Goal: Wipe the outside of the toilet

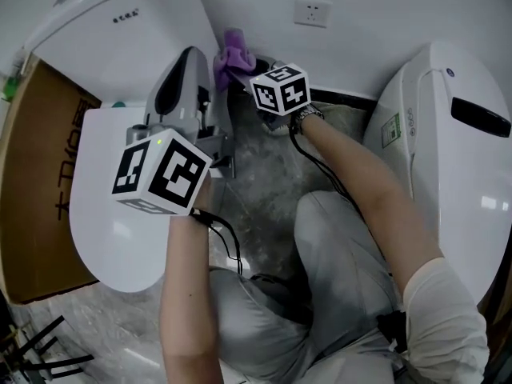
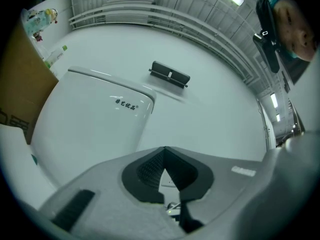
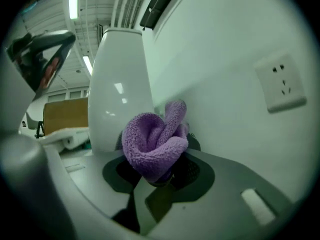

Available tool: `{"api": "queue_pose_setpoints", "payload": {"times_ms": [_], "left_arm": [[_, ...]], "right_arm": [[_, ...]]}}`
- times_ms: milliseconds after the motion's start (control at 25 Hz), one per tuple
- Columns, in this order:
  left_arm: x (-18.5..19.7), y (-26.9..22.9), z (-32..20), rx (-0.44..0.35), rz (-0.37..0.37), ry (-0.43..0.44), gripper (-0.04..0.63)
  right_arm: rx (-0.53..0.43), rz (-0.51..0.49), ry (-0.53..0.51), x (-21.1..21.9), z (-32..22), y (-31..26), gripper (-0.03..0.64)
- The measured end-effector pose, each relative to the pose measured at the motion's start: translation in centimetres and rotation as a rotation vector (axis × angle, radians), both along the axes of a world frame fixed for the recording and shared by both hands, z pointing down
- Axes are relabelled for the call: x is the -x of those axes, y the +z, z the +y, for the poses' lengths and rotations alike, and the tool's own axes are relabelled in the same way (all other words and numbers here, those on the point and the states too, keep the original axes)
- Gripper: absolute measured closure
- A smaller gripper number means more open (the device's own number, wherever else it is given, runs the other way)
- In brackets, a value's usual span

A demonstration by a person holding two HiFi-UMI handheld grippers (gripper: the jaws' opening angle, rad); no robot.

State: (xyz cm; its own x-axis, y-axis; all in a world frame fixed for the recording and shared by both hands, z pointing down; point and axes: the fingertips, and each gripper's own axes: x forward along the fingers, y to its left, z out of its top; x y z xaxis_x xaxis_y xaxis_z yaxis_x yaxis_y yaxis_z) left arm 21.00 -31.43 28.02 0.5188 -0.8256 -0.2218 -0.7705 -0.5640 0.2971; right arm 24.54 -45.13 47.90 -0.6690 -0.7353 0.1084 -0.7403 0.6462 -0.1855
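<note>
The white toilet stands at the left, with its tank (image 1: 120, 22) against the wall and its closed lid (image 1: 112, 222) below. My right gripper (image 1: 242, 72) is shut on a bunched purple cloth (image 1: 234, 53), low between the tank's side and the wall. The right gripper view shows the cloth (image 3: 155, 141) bulging out of the jaws beside the tank (image 3: 122, 94). My left gripper (image 1: 190, 54) hovers over the back of the lid near the tank, shut with nothing in it; its tips (image 2: 164, 150) meet in front of the tank (image 2: 95, 119).
A second white toilet (image 1: 448, 134) stands at the right. A brown cardboard box (image 1: 40, 174) sits left of the toilet. A wall socket (image 1: 312, 12) is above the cloth. The person's legs fill the marbled floor (image 1: 264, 166) between the two toilets.
</note>
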Motion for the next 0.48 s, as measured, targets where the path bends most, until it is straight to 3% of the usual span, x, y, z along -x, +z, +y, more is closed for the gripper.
{"api": "queue_pose_setpoints", "payload": {"times_ms": [200,480], "left_arm": [[0.7,0.1,0.5,0.003,0.006,-0.011,0.591],[1.3,0.2,1.7,-0.005,-0.034,-0.055,0.591]], "right_arm": [[0.053,0.091,-0.04,0.9,2.0,5.8,0.468],[0.057,0.041,-0.08,2.0,4.4,5.3,0.471]]}}
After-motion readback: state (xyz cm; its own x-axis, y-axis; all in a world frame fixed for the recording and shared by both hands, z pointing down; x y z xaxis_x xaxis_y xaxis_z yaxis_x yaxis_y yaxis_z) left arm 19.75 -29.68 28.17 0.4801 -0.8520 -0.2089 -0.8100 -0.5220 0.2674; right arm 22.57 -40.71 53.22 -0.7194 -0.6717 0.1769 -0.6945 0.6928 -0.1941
